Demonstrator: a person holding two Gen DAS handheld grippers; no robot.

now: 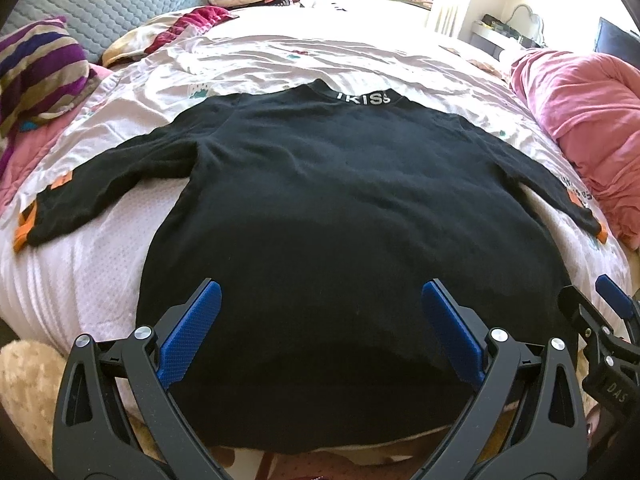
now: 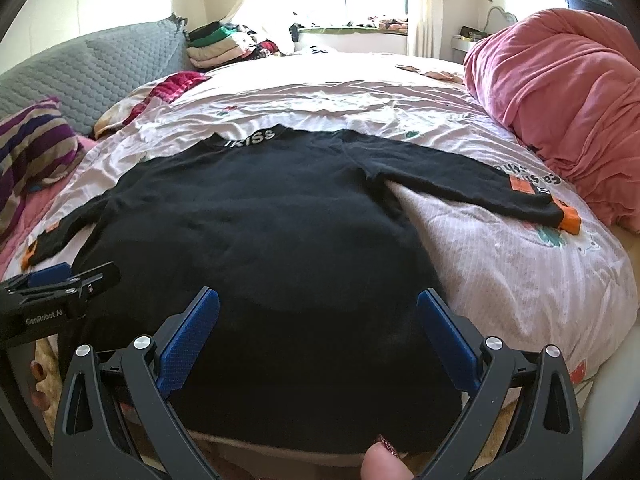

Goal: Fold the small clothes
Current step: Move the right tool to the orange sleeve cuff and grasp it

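A black long-sleeved sweater [image 1: 320,200] [image 2: 260,232] lies flat on the bed, collar with white letters at the far side, both sleeves spread out, orange cuffs [image 1: 24,228] [image 2: 570,220] at their ends. My left gripper [image 1: 320,292] hovers open over the sweater's near hem, towards its left half. My right gripper [image 2: 318,300] is open over the hem's right half, nothing between its fingers. Each gripper shows at the edge of the other's view: the right gripper [image 1: 600,312] and the left gripper [image 2: 60,284]. A fingertip [image 2: 384,464] shows at the bottom edge.
The bed has a pale pink sheet [image 1: 280,60]. A rolled pink blanket [image 2: 560,92] lies at the right, a striped pillow [image 1: 36,68] and grey headboard [image 2: 88,68] at the left. Stacked folded clothes [image 2: 220,44] sit at the far side by the window.
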